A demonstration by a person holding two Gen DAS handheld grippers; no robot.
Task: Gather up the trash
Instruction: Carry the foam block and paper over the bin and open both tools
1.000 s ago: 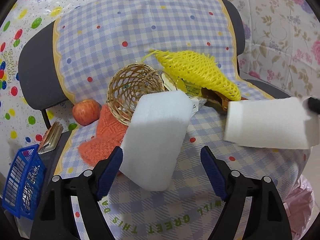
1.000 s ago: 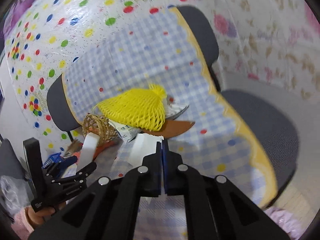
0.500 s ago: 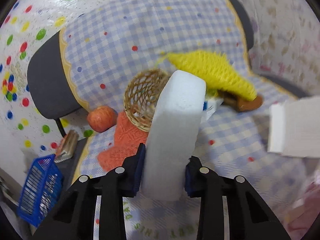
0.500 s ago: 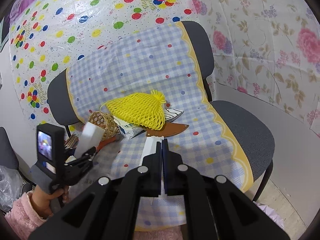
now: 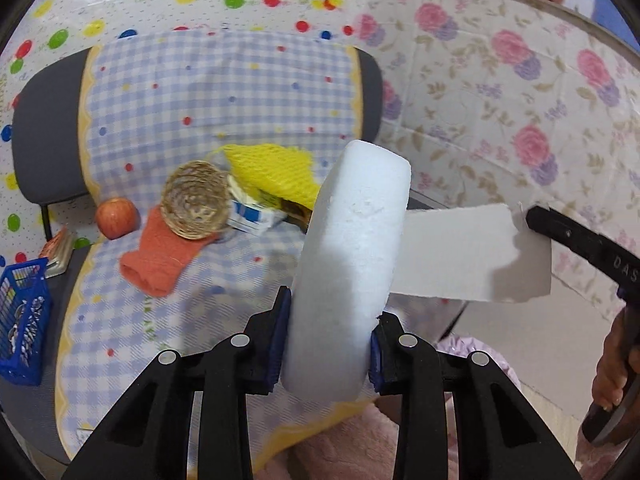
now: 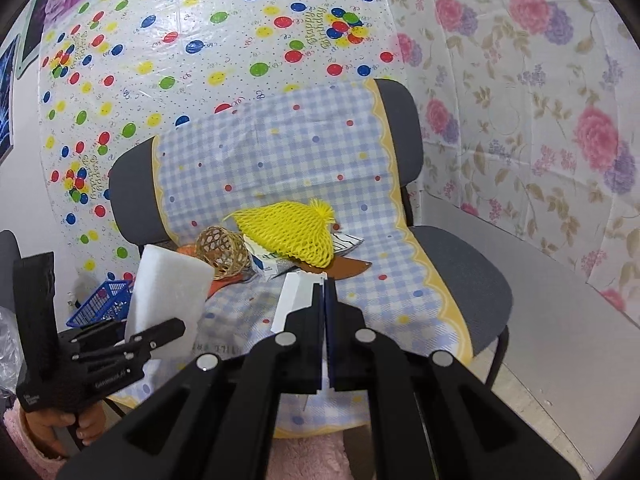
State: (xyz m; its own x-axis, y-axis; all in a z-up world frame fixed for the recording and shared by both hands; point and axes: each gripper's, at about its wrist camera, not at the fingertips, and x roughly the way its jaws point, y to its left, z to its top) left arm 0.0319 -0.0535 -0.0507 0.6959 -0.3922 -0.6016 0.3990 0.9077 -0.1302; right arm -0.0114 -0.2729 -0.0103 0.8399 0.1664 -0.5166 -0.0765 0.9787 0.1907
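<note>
Left wrist view: a white foam slab (image 5: 352, 248) stands clamped between the left gripper (image 5: 326, 344) jaws, its long axis running up and away from the camera.

Its lower end is hidden behind the blue pads, which have just closed in on its flat sides. To its right, the right gripper (image 6: 323, 292) pinches a thin white card (image 5: 472, 252) edge-on (in its own view only a sliver shows). Both are held above a chair's checked cloth (image 5: 224, 92), where yellow netting (image 5: 272, 172) covers most of a brown item, beside a wicker basket (image 5: 196, 206), a carton (image 5: 252, 214), an orange knit (image 5: 160, 258) and an apple (image 5: 117, 217), all blurred.
</note>
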